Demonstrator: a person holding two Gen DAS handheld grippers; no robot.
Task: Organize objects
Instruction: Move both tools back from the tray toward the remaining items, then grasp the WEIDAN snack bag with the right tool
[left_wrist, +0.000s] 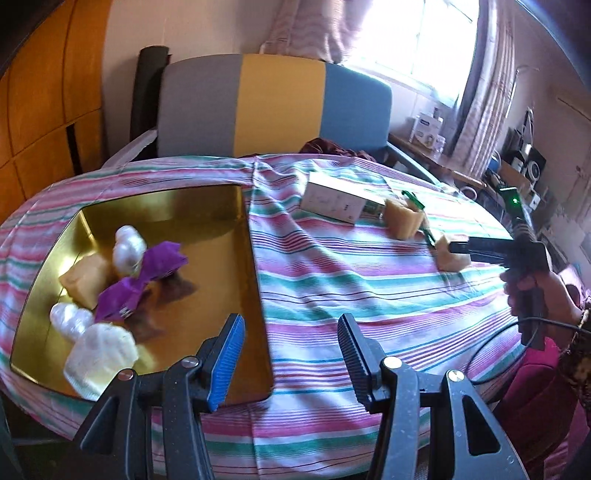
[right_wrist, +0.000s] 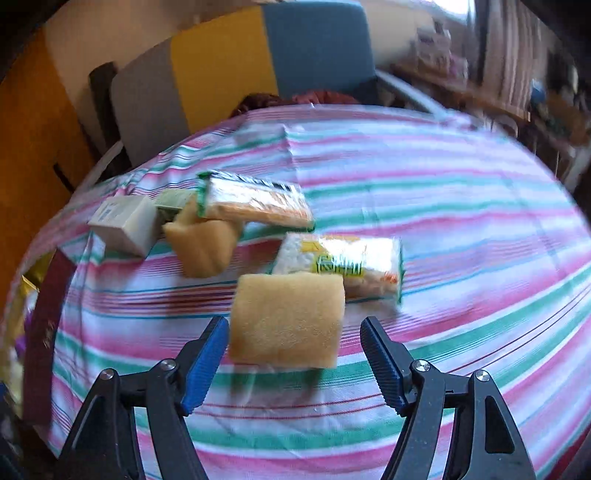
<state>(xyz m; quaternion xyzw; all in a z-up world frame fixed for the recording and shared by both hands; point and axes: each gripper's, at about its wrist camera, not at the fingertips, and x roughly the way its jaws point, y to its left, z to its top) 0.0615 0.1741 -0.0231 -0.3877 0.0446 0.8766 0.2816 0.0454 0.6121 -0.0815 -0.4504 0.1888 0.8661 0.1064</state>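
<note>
**Mia:** In the left gripper's camera, what is put away already?

**Ben:** The shiny gold square tray (left_wrist: 221, 206) on the left has things in it. There are two pearly white shells (left_wrist: 127, 249), some purple paper bits (left_wrist: 147, 273), a tan sponge block (left_wrist: 86, 280) and a white knitted thing (left_wrist: 99, 354). So I think a good part of the tidying is done.

**Mia:** And what is left?

**Ben:** Far on the right, on the striped pink and green cloth (left_wrist: 332, 288), sit a white cardboard box (left_wrist: 332, 201) and a yellow sponge cup (left_wrist: 402, 218). They are still out of the tray.

**Mia:** What is the left gripper (left_wrist: 291, 354) doing?

**Ben:** It hangs over the near edge of the tray. Its jaws are wide apart and hold nothing. The right gripper (left_wrist: 456, 246) is far over to the right, pointing left, with its tip at a sponge piece.

**Mia:** Now the right gripper's camera?

**Ben:** The flat yellow sponge square (right_wrist: 286, 321) lies on the cloth, right between the tips of the right gripper (right_wrist: 291, 362). The jaws are open wide and do not touch it, so it is not picked up yet.

**Mia:** What else waits there?

**Ben:** Two shiny snack packets (right_wrist: 340, 266) sit just beyond it. The sponge cup (right_wrist: 205, 245) and white box (right_wrist: 125, 225) are farther left. The picture is a bit blurry.
</note>
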